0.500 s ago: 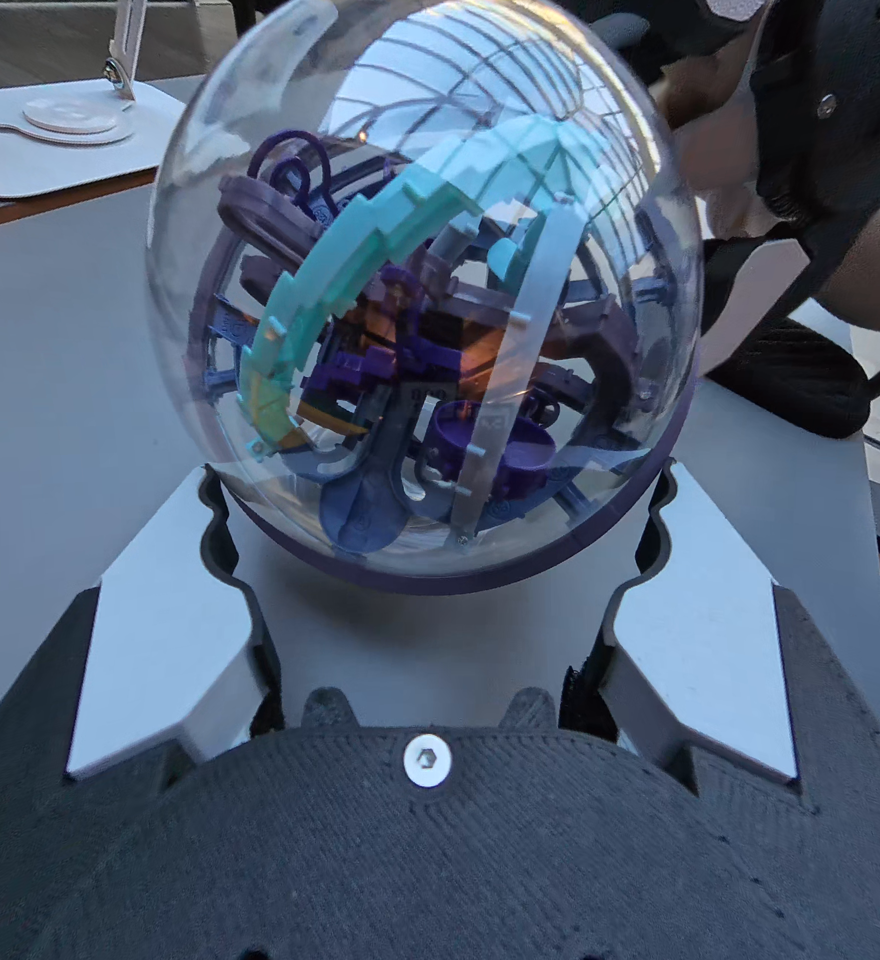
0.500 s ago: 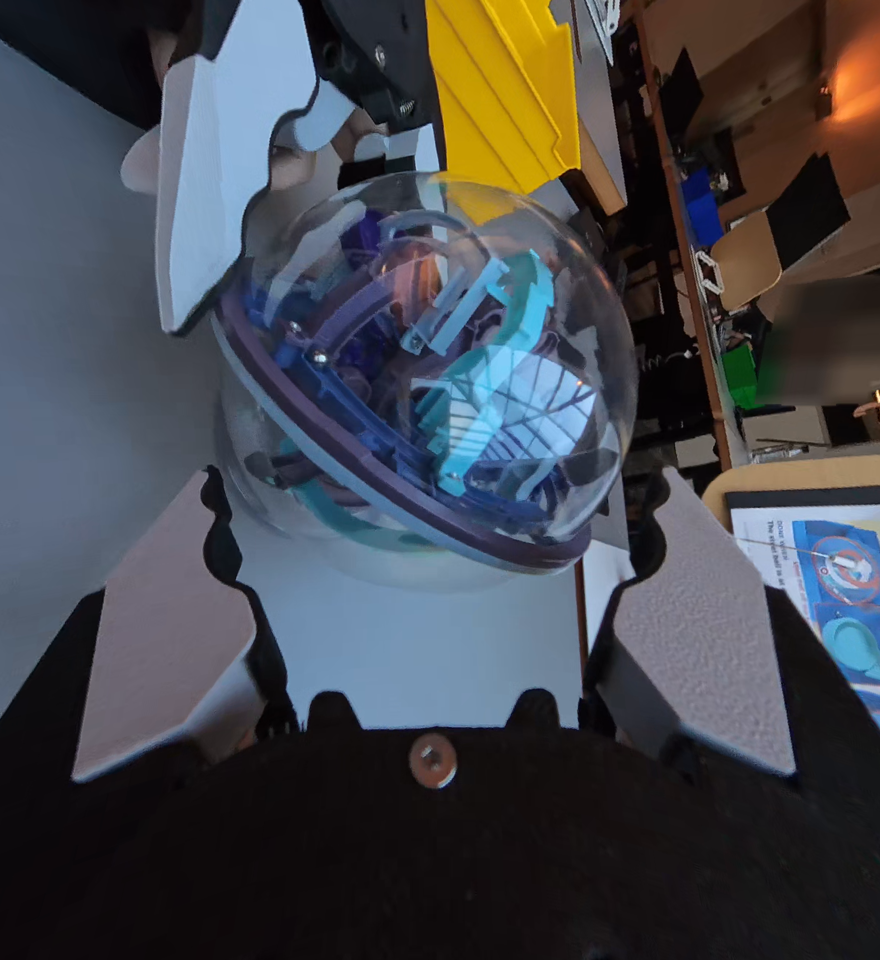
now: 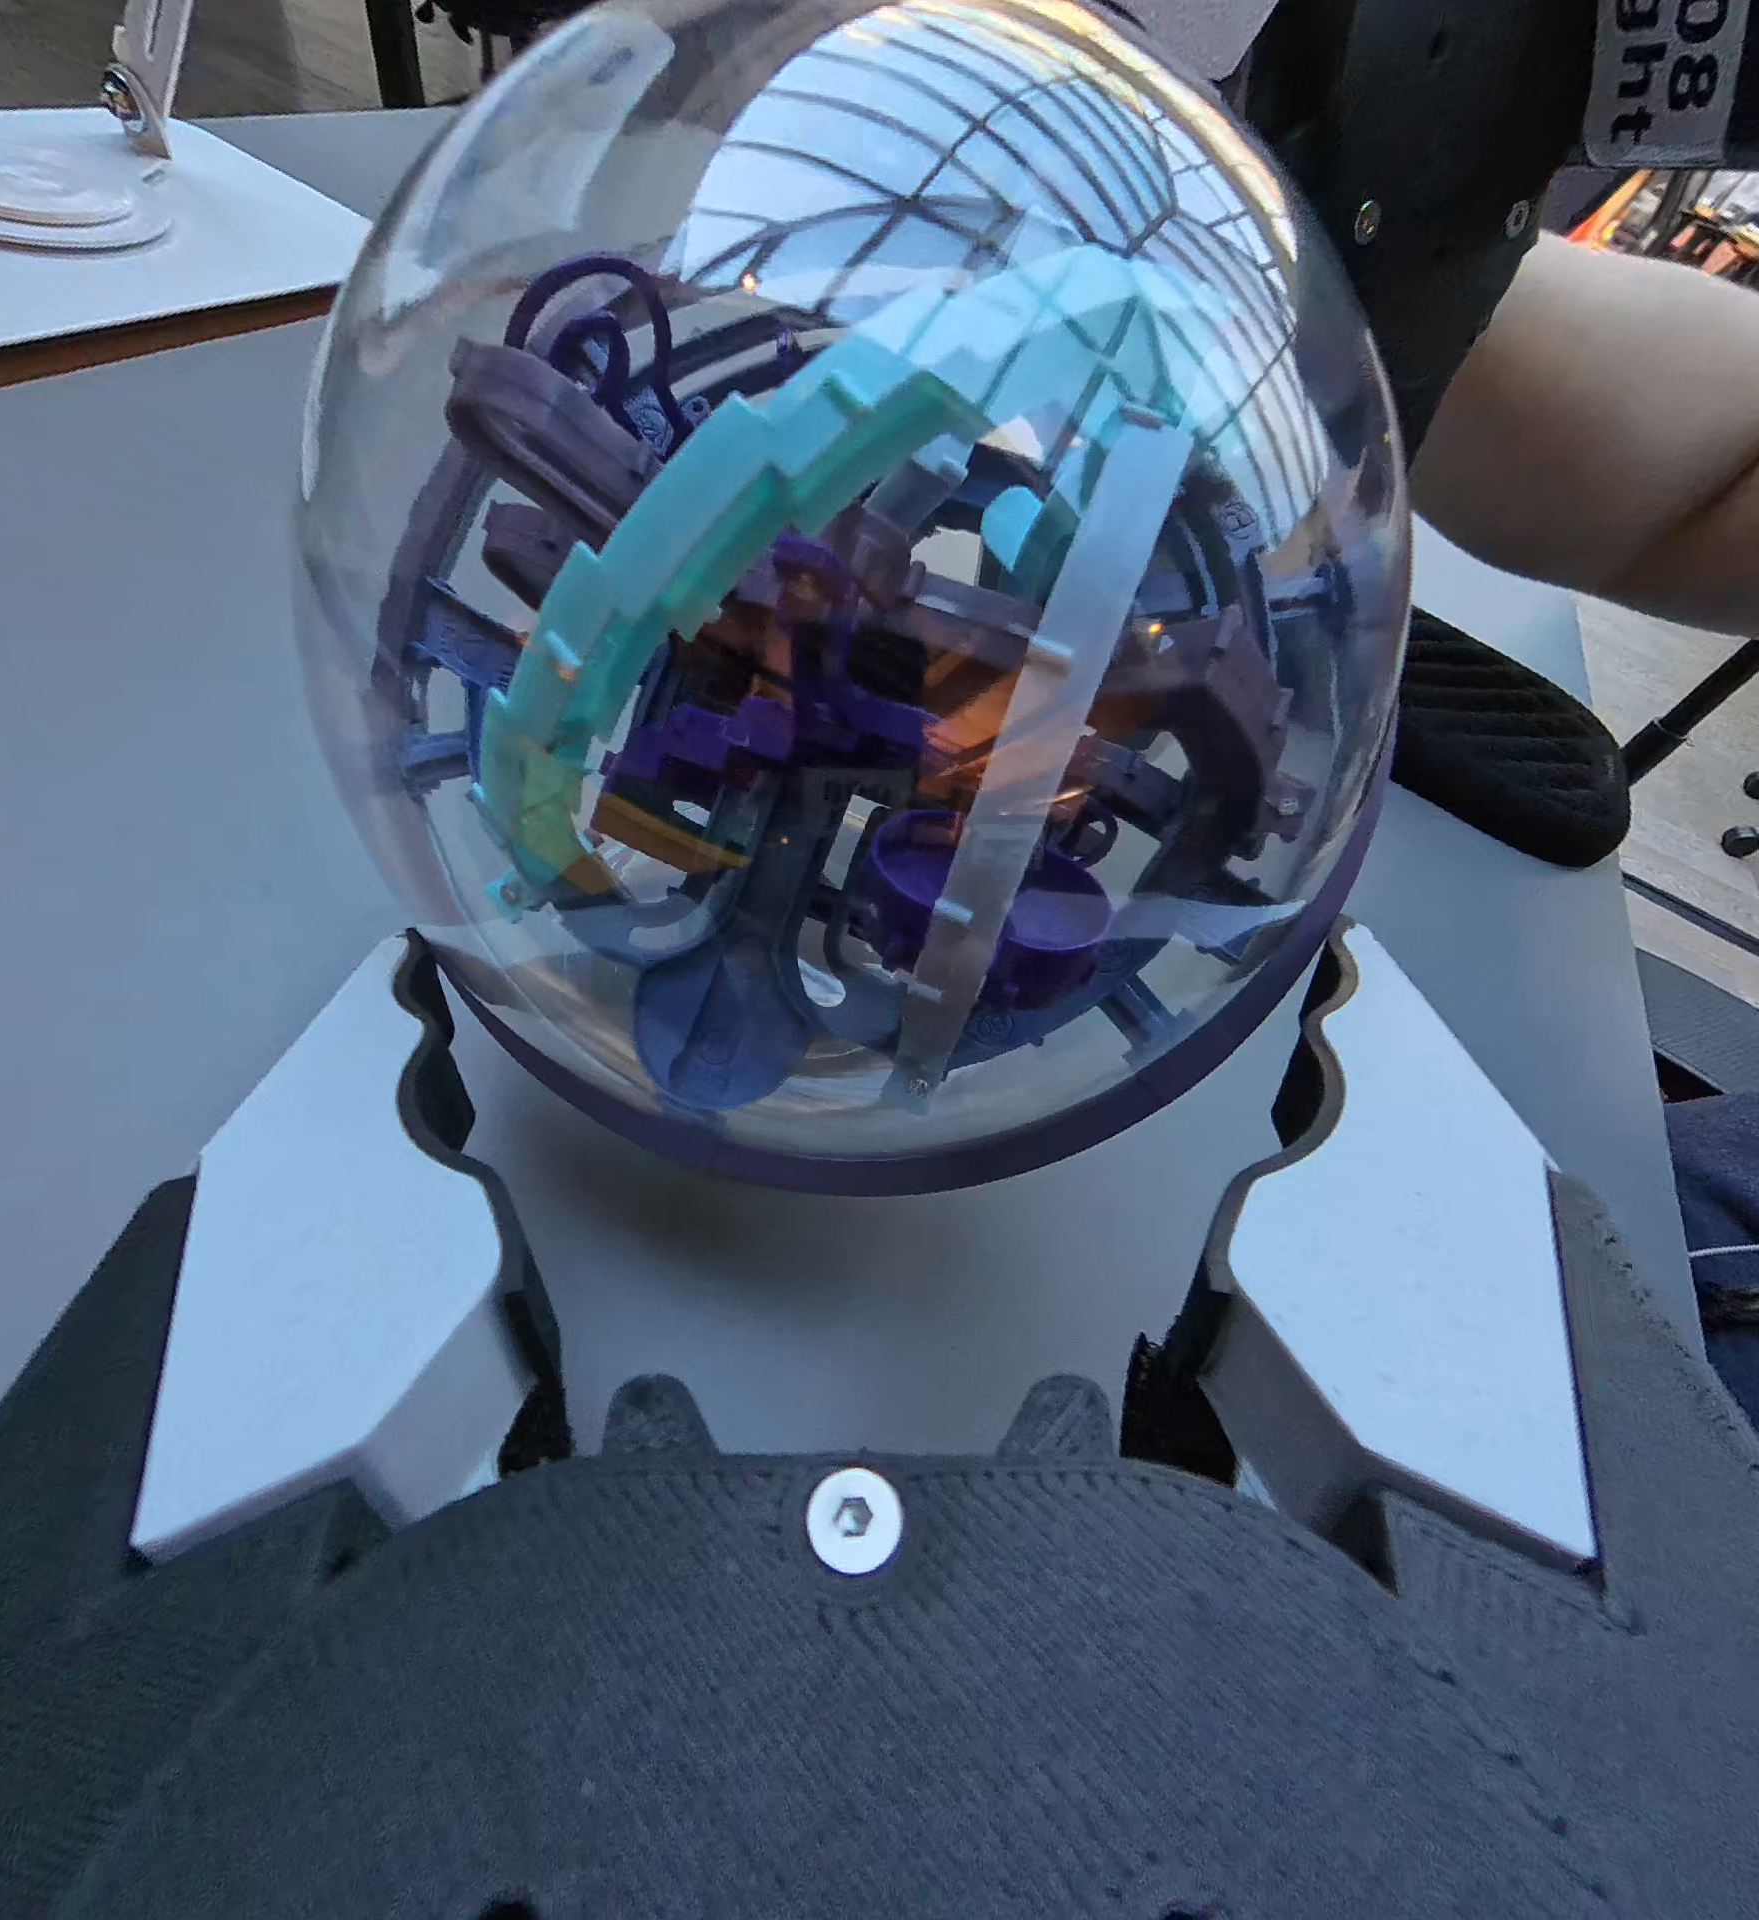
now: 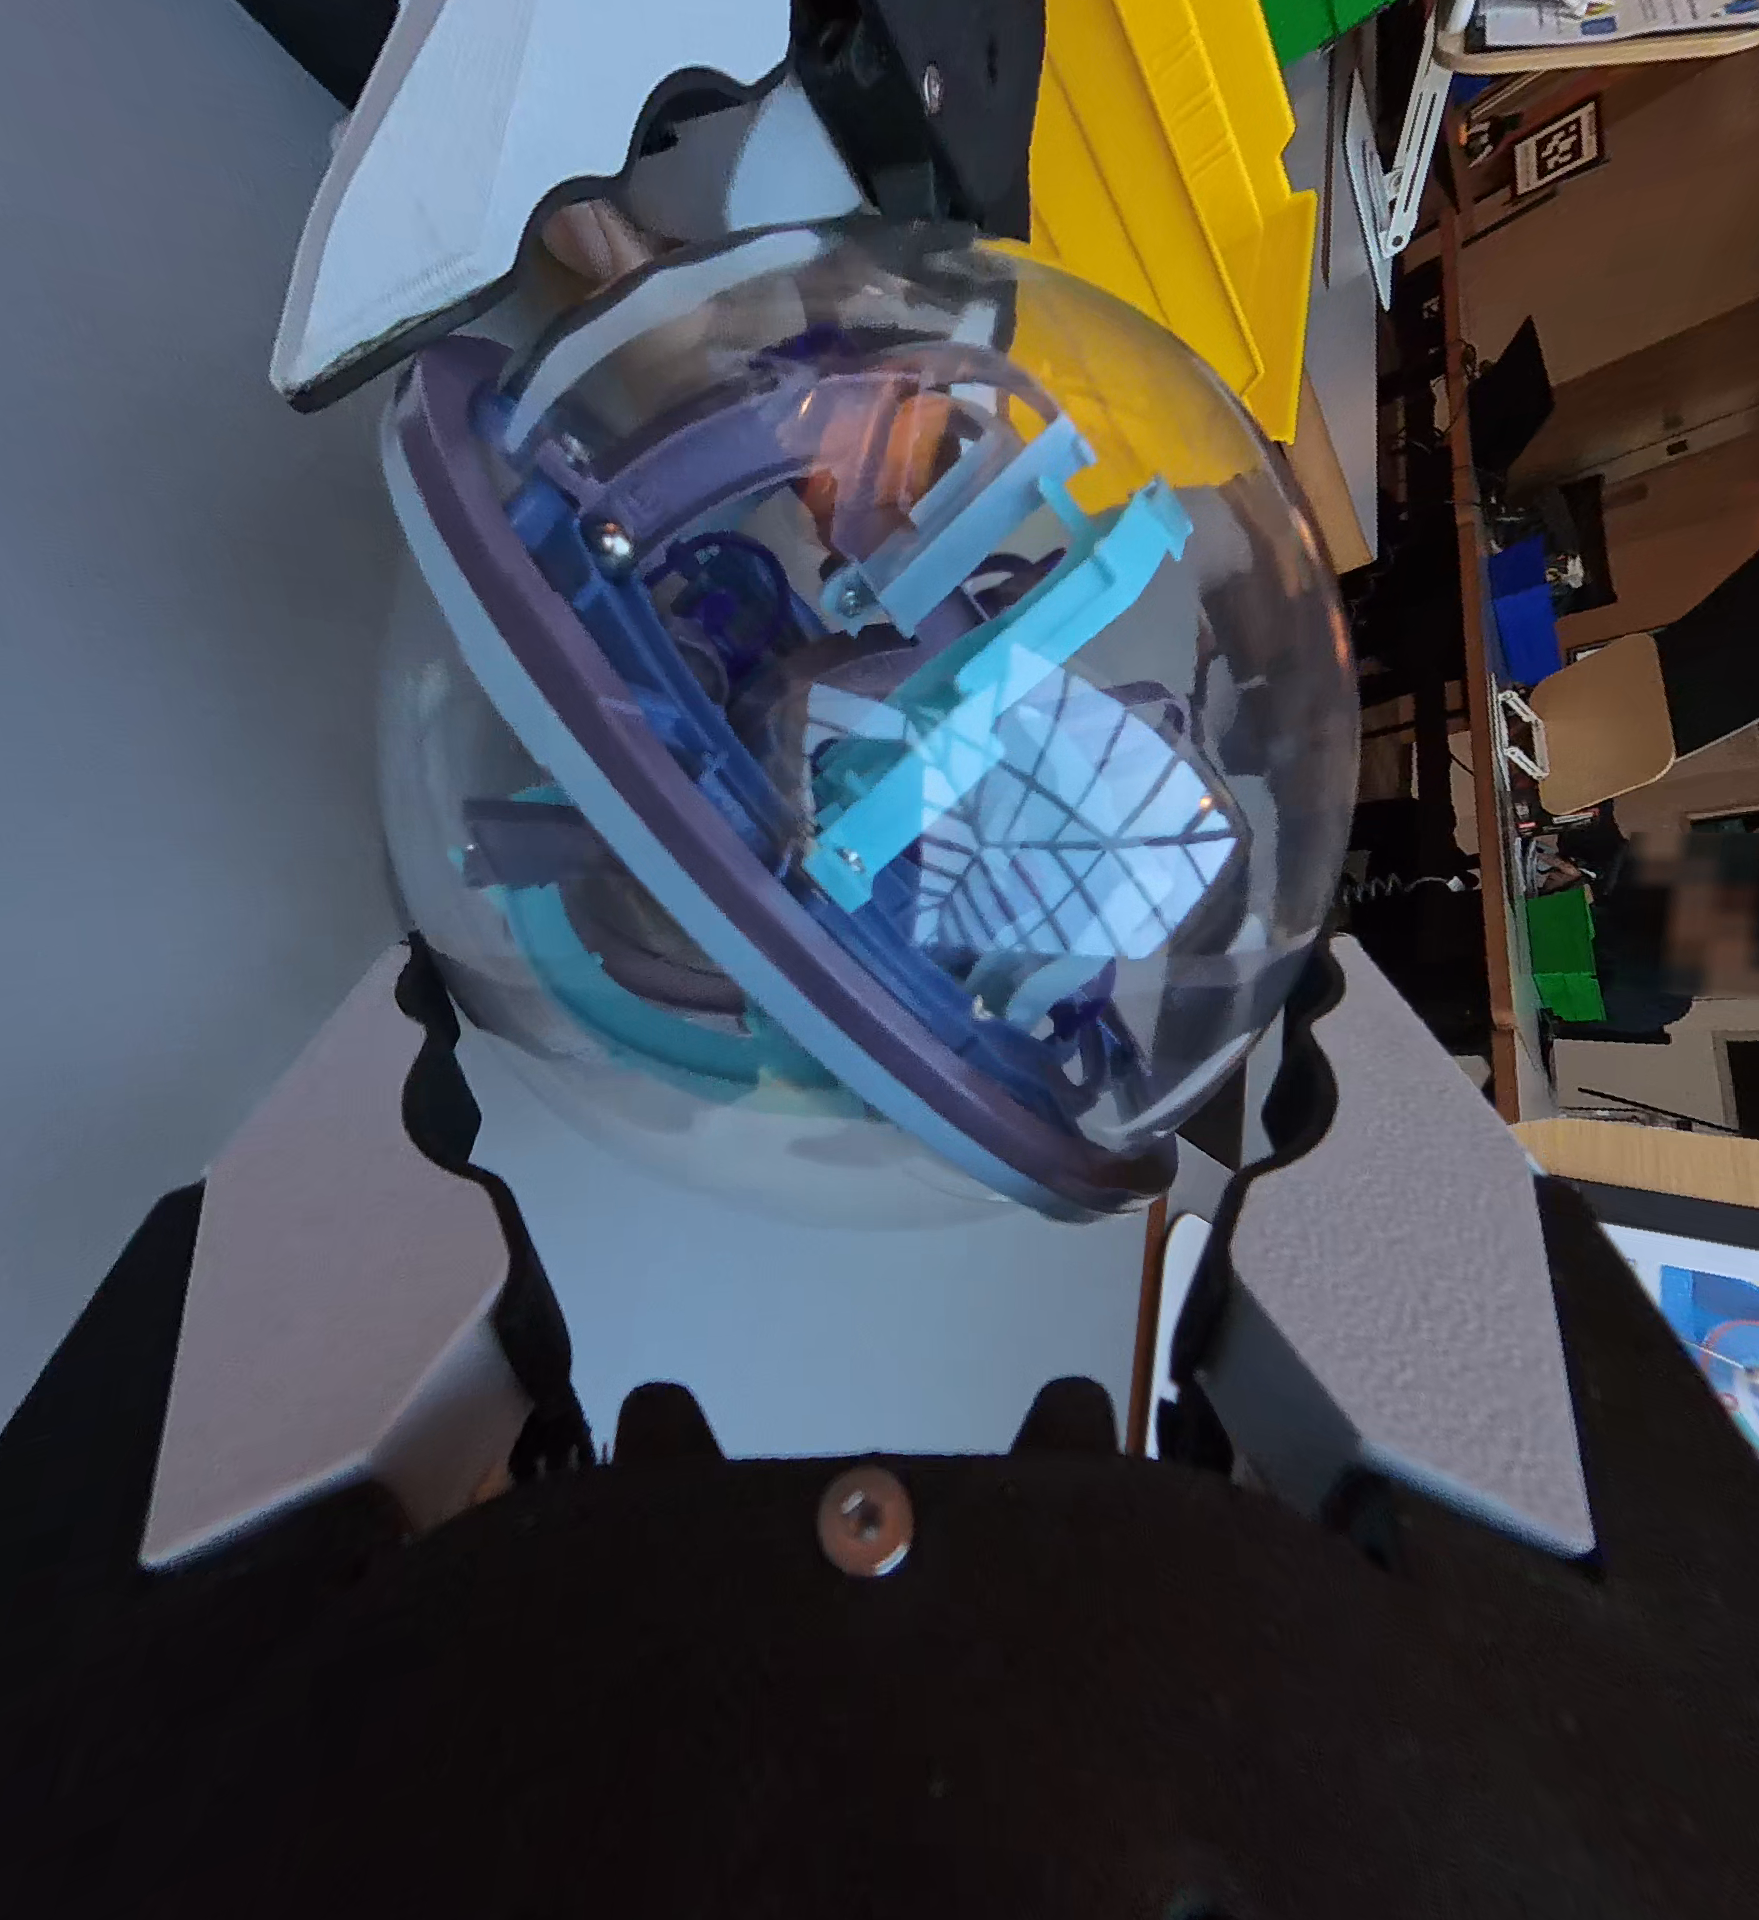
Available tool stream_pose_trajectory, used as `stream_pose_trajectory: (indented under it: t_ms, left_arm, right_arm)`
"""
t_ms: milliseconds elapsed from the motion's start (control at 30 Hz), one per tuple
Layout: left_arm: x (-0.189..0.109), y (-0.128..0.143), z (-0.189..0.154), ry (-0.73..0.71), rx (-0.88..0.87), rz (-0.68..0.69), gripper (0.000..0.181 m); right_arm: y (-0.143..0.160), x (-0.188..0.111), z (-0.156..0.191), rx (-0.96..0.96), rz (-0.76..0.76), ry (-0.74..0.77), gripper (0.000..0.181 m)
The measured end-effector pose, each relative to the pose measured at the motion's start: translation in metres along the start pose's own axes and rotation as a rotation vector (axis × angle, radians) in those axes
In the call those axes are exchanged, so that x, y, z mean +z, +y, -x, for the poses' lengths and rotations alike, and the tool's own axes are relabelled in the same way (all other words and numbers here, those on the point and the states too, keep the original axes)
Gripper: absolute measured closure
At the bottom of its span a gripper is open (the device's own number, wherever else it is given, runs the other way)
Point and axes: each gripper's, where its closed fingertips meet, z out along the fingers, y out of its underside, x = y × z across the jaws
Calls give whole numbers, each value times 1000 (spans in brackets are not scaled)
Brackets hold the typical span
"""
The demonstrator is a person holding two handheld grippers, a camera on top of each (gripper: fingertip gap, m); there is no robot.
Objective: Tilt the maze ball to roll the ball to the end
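The maze ball (image 3: 854, 623) sits held above the grey desk (image 3: 106, 727), near its right edge, cradled between two pairs of tongs; the left tongs (image 3: 870, 997) are spread wide with their tips against its lower sides, and the right tongs (image 4: 870, 997) likewise. One small steel ball (image 4: 610, 542) shows on a blue track just inside the purple rim; whether that is near the end I cannot tell, so the tilting looks unfinished. Count: one maze ball, one steel ball, two tongs.
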Motion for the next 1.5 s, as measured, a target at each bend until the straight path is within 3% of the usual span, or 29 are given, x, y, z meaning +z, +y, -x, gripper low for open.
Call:
stream_pose_trajectory:
  t_ms: [200,533,800,1100,1500]
  left_arm:
    - [-1,0,1,15,52,13,23]
    - [-7,11,0,72,-51,100,24]
    - [-9,9,-2,124,-113,79,24]
    - [-5,14,1,57,-67,116,23]
    - [-20,7,7,63,-77,64,29]
  right_arm:
    - [1,-4,1,31,46,114,29]
    - [-5,-2,4,106,80,245,30]
    - [8,2,2,1,101,171,26]
    - [7,8,-2,-58,28,123,23]
    - [-5,-12,7,64,-12,108,37]
